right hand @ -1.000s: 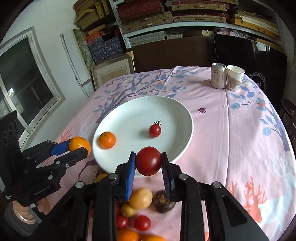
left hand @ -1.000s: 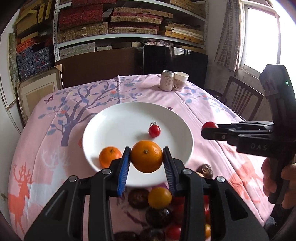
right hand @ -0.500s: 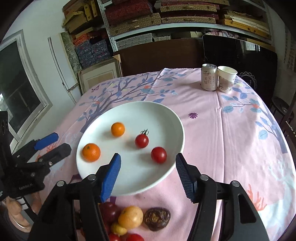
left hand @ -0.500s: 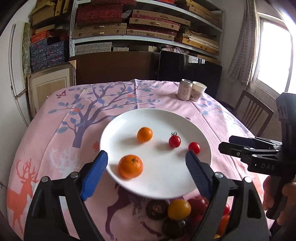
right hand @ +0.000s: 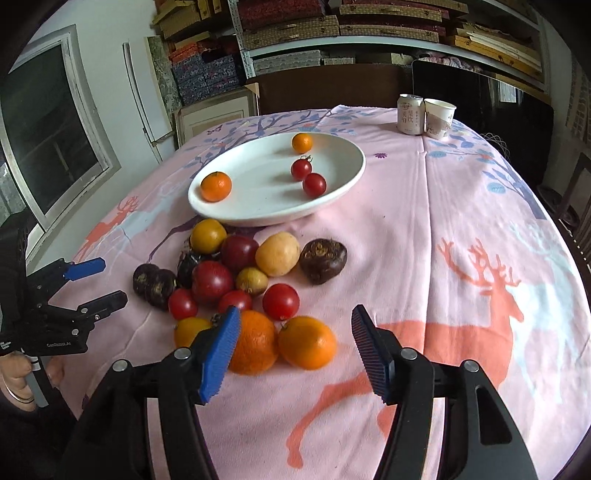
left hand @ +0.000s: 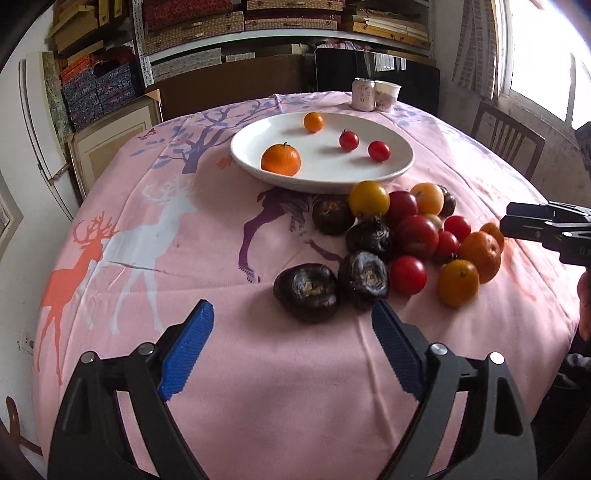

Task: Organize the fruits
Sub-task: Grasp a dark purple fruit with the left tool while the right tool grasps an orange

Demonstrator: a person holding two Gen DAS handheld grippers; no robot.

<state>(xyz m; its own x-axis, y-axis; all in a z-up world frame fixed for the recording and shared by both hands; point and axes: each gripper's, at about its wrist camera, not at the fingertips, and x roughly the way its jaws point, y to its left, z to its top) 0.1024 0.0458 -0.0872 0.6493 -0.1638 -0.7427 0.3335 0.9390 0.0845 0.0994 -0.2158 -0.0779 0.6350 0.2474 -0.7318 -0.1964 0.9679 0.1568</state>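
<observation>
While hovering over the table (left hand: 229,365), jaws of left gripper (left hand: 291,350) and right gripper (right hand: 295,350) spread apart, both empty. Two mandarins and two cherry tomatoes resting on white plate (right hand: 332,184); remaining fruit pile (right hand: 236,280) heaped just beside it.

Shelves (left hand: 288,18) stacked with boxes behind, daylit window (left hand: 546,51) right, wooden chair (left hand: 506,136) near pink-clothed table (left hand: 184,236)

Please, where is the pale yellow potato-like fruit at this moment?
In the right wrist view, the pale yellow fruit lies on the tablecloth just in front of the white plate, between a dark red tomato and a dark brown fruit.
</observation>
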